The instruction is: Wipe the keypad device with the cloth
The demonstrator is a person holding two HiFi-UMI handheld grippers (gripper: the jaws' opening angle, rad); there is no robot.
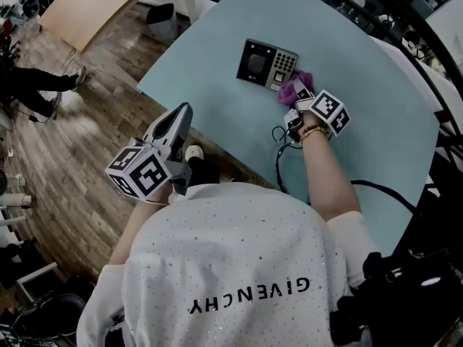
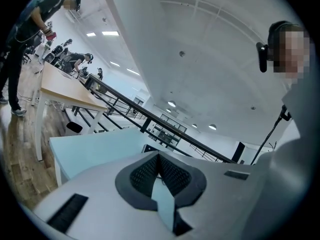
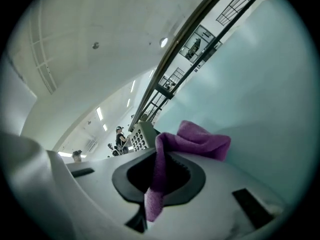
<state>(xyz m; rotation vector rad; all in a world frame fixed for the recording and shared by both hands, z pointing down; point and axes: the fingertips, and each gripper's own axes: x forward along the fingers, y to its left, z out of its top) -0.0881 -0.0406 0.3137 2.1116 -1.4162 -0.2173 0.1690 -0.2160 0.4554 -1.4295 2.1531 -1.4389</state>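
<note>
The keypad device [image 1: 266, 63], dark with a screen and a grey button pad, lies flat on the pale blue table [image 1: 376, 129]. A purple cloth [image 1: 296, 90] sits bunched just right of the device, pinched in my right gripper [image 1: 298, 101]. In the right gripper view the cloth [image 3: 192, 140] hangs between the shut jaws, with the keypad device [image 3: 141, 135] just beyond. My left gripper [image 1: 182, 114] hovers near the table's front-left edge, apart from the device, its jaws shut with nothing in them [image 2: 160, 170].
A black cable [image 1: 278, 154] trails across the table by my right wrist. A wooden table [image 1: 94, 2] stands at the far left over a wood floor [image 1: 58, 157]. Railings [image 1: 405, 20] border the back right. People stand farther off in the room.
</note>
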